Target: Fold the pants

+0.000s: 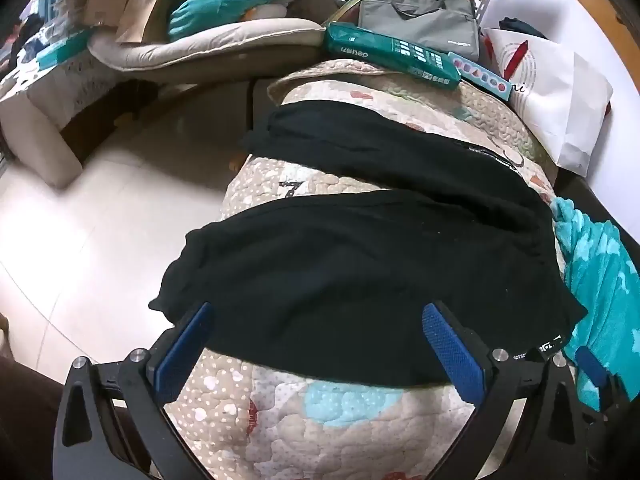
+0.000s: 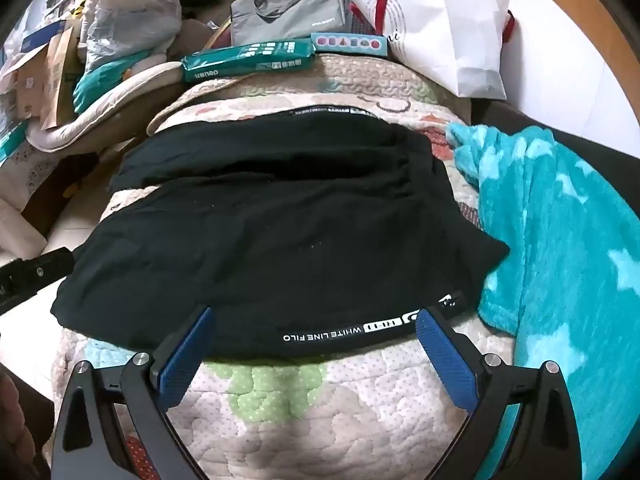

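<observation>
On quilted bed cover [image 1: 304,436], cream with dotted pastel patches: black pants [image 1: 360,256], soft matte knit, spread flat, two legs splayed towards floor side, waistband towards teal fleece blanket [image 2: 560,248] with pale stars. Hem strip read "WHITE LINE FILO" in white, seen in right wrist view. Behind: green pack [image 2: 248,60] marked "deli", grey fabric laptop bag [image 2: 288,12], white paper bag [image 2: 440,28]. Left gripper [image 1: 320,328]: jaws spread wide, blue textured pads [image 1: 452,352] over near pant leg edge, nothing pinched. Right gripper [image 2: 316,332]: jaws likewise spread, straddled lettered hem, nothing pinched.
</observation>
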A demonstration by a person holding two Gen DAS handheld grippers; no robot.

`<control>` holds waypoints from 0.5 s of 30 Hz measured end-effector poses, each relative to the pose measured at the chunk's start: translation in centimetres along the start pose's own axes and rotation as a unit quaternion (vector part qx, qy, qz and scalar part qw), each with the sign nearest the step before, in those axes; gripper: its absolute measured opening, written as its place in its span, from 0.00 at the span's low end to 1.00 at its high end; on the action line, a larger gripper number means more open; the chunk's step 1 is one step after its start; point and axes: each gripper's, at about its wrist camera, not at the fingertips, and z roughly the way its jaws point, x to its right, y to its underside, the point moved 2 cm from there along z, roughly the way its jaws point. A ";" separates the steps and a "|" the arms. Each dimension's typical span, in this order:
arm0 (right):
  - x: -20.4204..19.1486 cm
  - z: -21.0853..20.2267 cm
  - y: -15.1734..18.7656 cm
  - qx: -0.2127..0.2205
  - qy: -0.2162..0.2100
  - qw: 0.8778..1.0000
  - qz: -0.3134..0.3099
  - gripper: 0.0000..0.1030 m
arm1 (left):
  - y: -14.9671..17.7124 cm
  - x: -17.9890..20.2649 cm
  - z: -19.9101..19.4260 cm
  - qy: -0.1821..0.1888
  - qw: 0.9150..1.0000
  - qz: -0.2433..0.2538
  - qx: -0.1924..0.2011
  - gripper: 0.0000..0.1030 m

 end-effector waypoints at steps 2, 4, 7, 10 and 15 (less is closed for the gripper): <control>0.0 0.0 0.2 -0.003 -0.001 1.000 -0.001 0.99 | 0.0 0.3 -0.1 0.000 1.000 0.006 0.005 1.00; -0.2 0.2 0.3 -0.008 0.000 1.000 -0.003 0.99 | -0.1 0.0 -0.1 0.010 1.000 -0.012 -0.003 1.00; -0.4 0.2 0.3 -0.008 0.000 1.000 -0.007 0.98 | -0.3 -0.1 -0.2 0.008 1.000 -0.010 -0.004 1.00; -0.5 0.2 0.4 -0.008 0.000 1.000 -0.008 0.99 | -0.4 -0.1 0.0 0.003 1.000 -0.007 0.003 1.00; -0.6 0.4 0.5 -0.012 0.002 1.000 -0.002 0.99 | -0.4 0.4 -0.4 -0.004 1.000 -0.001 0.012 1.00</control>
